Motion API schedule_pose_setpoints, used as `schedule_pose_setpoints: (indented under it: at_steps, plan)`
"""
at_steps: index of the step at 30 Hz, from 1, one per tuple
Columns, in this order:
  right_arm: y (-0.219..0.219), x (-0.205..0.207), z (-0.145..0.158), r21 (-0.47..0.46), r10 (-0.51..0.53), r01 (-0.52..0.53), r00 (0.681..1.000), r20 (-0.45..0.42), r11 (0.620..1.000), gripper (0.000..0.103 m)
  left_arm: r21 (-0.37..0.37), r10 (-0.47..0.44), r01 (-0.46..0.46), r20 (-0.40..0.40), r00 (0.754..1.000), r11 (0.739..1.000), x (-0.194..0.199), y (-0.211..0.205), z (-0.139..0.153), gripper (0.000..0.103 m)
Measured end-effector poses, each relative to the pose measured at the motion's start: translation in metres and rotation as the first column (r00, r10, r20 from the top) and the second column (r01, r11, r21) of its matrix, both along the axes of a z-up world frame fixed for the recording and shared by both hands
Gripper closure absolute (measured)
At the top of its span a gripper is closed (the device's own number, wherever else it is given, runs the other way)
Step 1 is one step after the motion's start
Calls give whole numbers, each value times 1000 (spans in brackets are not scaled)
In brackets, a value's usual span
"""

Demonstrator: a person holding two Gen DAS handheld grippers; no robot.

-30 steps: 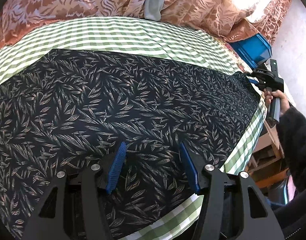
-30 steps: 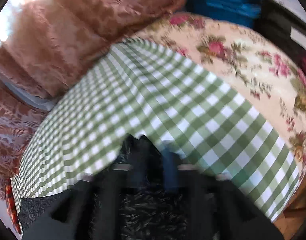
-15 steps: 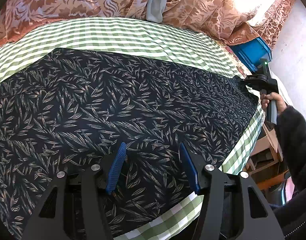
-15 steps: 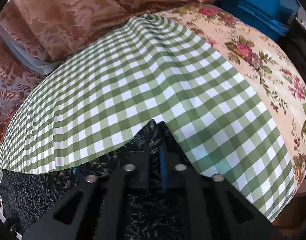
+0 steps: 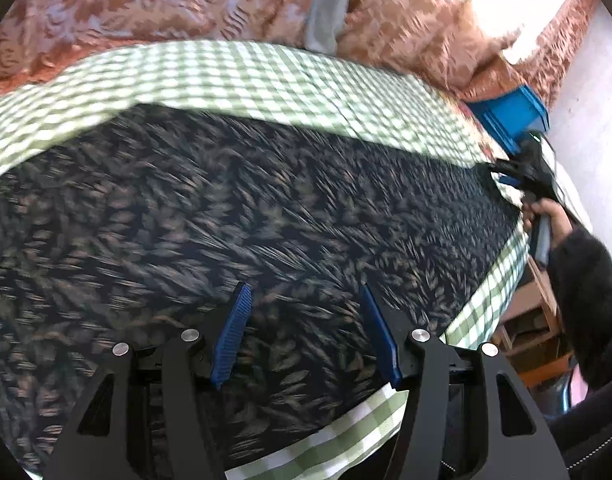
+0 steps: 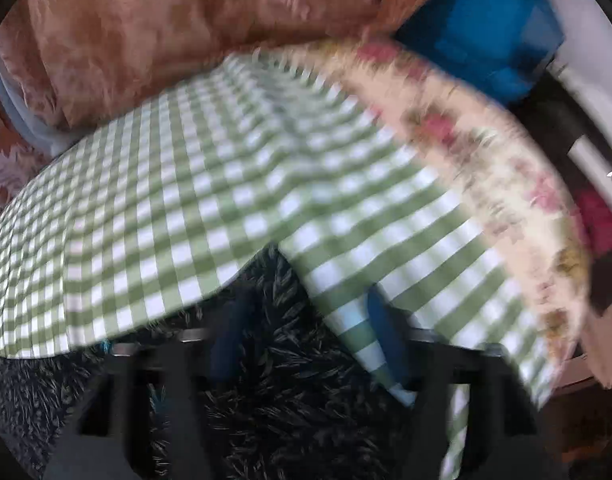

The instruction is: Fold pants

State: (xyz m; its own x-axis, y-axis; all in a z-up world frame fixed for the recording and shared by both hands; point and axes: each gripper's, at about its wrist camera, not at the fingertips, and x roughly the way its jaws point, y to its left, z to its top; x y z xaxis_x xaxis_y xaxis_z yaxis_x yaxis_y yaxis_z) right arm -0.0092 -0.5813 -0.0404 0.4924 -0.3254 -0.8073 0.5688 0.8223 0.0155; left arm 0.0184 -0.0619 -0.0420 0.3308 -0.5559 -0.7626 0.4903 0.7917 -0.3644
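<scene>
The dark leaf-print pants [image 5: 234,208] lie spread flat across the green checked cloth [image 5: 242,76]. My left gripper [image 5: 304,328] hovers open over their near edge, blue pads [image 5: 230,336] wide apart with nothing pinched. At the pants' far right corner a hand [image 5: 546,216] holds my right gripper [image 5: 520,168]. In the right wrist view the right gripper [image 6: 306,332] stands open, and the pants corner [image 6: 274,280] lies loose on the cloth [image 6: 154,200] between its blurred fingers [image 6: 230,328]. Both views are motion-blurred.
Brown patterned curtains [image 5: 406,20] hang behind the bed. A blue crate [image 5: 510,116] stands past the right end, also blue crate [image 6: 490,28]. A floral sheet [image 6: 486,140] edges the checked cloth. Wooden furniture [image 5: 526,320] and a dark sleeve [image 5: 586,308] are at the right.
The right gripper, shut on the pants corner before, has opened and let it go. The left gripper stays open above the pants, its view shifting slightly.
</scene>
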Motion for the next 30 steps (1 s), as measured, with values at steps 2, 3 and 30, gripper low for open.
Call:
schedule_pose_setpoints:
  at_steps: [2, 3, 30]
  plan:
    - [21, 3, 17, 17, 64, -65, 997, 50, 998, 40, -16, 50, -50, 17, 999, 999, 4, 17, 8, 47]
    - [33, 7, 23, 38, 109, -112, 992, 68, 993, 40, -19, 77, -77, 24, 997, 997, 6, 25, 10, 47]
    - [472, 184, -13, 241, 898, -877, 437, 44, 415, 96, 34, 413, -413, 24, 911, 910, 5, 167, -5, 47]
